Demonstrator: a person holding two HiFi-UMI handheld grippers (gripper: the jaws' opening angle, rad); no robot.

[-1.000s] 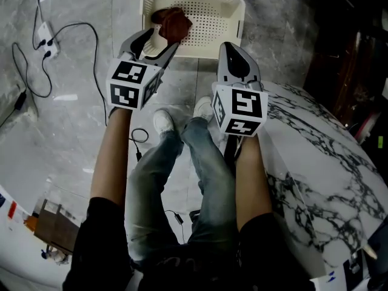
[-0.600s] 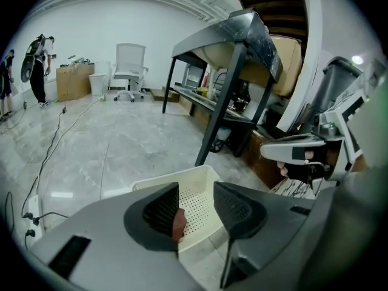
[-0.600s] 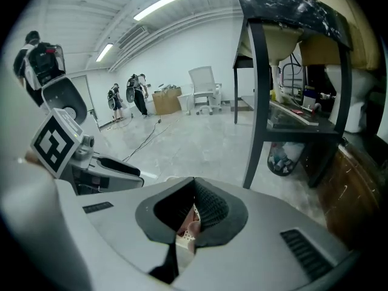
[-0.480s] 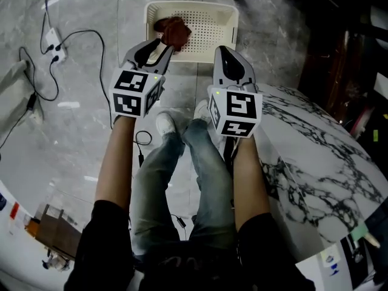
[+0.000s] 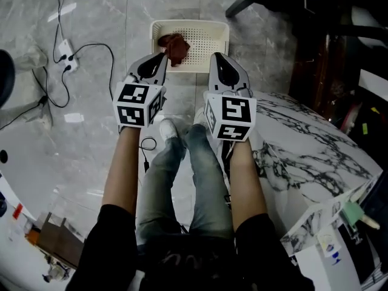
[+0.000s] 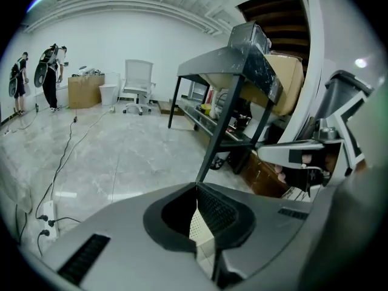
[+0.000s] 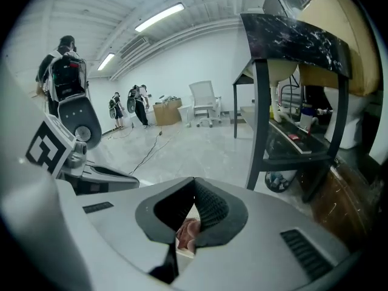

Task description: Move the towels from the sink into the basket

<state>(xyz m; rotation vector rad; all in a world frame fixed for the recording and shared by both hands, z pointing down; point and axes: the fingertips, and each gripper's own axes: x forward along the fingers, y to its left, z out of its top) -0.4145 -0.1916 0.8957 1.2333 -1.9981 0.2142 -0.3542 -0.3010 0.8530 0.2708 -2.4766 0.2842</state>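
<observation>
A cream perforated basket (image 5: pixel 206 38) stands on the floor ahead of the person's feet. One dark red towel (image 5: pixel 174 46) lies bunched in its left part. My left gripper (image 5: pixel 162 58) hovers just short of the basket's near rim, below the towel, with its jaws shut and nothing between them. My right gripper (image 5: pixel 218 58) is level with it at the basket's near right corner, jaws together at the tips. In the right gripper view a reddish scrap (image 7: pixel 188 235) shows through the gap behind the pads; it reads as the towel below. The sink is hidden.
A white marble counter (image 5: pixel 309 156) fills the right side, close to my right arm. The person's legs (image 5: pixel 182 180) and shoes are under both grippers. Cables and a power strip (image 5: pixel 63 48) lie on the floor at the left. Dark furniture (image 5: pixel 339 47) stands at the back right.
The left jaws have gone from wide open to shut. Both grippers have drawn back from the basket, which now sits farther off. The towel stays in the basket.
</observation>
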